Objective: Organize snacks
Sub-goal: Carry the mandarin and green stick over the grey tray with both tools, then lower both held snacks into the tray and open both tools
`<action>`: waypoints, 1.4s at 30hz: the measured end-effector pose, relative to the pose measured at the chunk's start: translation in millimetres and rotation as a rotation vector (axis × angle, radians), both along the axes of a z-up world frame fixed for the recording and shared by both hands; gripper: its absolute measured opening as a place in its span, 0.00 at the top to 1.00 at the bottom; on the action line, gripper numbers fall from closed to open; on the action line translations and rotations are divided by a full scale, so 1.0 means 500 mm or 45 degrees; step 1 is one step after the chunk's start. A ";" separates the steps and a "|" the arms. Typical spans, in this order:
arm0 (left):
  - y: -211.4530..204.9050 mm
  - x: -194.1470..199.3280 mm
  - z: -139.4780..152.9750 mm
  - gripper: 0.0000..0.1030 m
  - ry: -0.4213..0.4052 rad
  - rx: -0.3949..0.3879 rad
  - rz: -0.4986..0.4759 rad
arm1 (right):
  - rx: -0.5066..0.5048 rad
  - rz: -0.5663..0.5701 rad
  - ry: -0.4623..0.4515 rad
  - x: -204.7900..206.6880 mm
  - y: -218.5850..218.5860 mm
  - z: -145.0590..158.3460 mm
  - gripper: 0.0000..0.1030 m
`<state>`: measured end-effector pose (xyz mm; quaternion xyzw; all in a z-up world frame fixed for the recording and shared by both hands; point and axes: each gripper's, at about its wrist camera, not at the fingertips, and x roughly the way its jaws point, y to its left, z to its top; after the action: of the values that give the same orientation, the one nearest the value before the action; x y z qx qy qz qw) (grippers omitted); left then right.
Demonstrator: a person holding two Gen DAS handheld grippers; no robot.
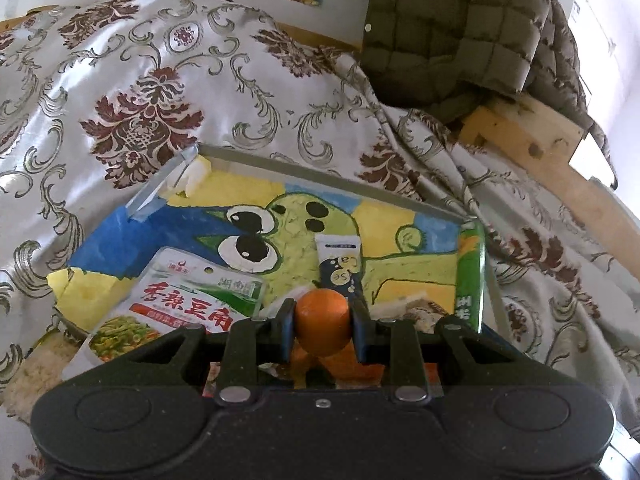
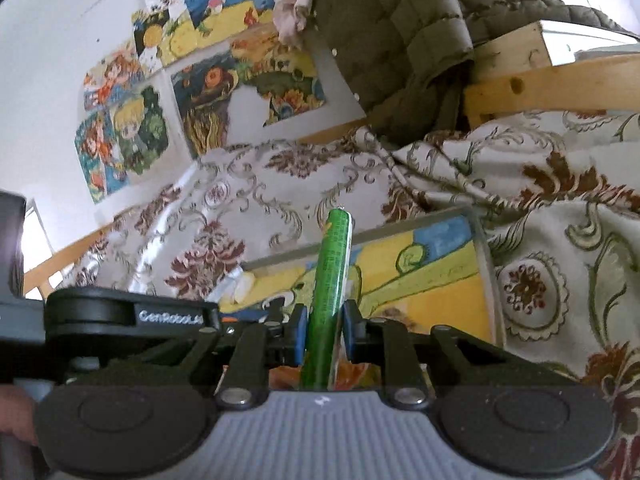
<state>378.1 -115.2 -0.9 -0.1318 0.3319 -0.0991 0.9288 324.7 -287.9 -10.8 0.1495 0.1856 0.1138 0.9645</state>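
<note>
Left tool (image 1: 324, 322) clenched on a round orange thing (image 1: 323, 320), smooth and ball-like, pinched across its middle between both fingers, just above the near edge of a painted board (image 1: 400, 216) with a green cartoon creature on it. Probably firm and light, yet curved and likely slippery; best gripped at the widest part, as now, since a hold nearer either end could squeeze it out. Cannot tell whether fruit or a wrapped sweet.

Right tool (image 2: 325, 330) clenched on a green packet (image 2: 330, 276), held edge-on and standing up out of the fingers, tip leaning slightly right, over the same board. Looks thin, glossy and light; likely floppy above the grip and slick on the film. Better taken low and near a sealed edge, where the film is stiffest, than on the puffed middle.

On the board: a white bean snack pouch (image 1: 176, 304) near left, flat and soft, easiest lifted by its top seam beside the hang hole; a small dark tube (image 1: 340, 264) in the middle, just beyond the orange thing; another green pack (image 1: 472, 276) standing along the right edge. Board lying on a bed under a patterned cover (image 1: 160, 92), with a quilted green jacket (image 1: 452, 28) far right on a wooden rail.
</note>
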 end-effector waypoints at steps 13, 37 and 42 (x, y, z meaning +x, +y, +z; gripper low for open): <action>0.007 0.007 -0.029 0.71 0.073 0.021 0.039 | -0.101 -0.018 0.005 0.002 0.029 -0.017 0.80; 0.062 -0.130 0.129 0.08 -0.148 0.095 0.197 | -0.095 -0.118 -0.132 -0.088 -0.021 0.135 0.22; 0.088 -0.201 0.172 0.01 -0.217 0.135 0.272 | -0.039 -0.081 -0.189 -0.133 -0.038 0.176 0.00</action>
<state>277.7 -71.3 85.2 -0.1084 0.2406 0.0073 0.9645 258.0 -306.8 77.1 0.1317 0.1106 0.0909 0.9809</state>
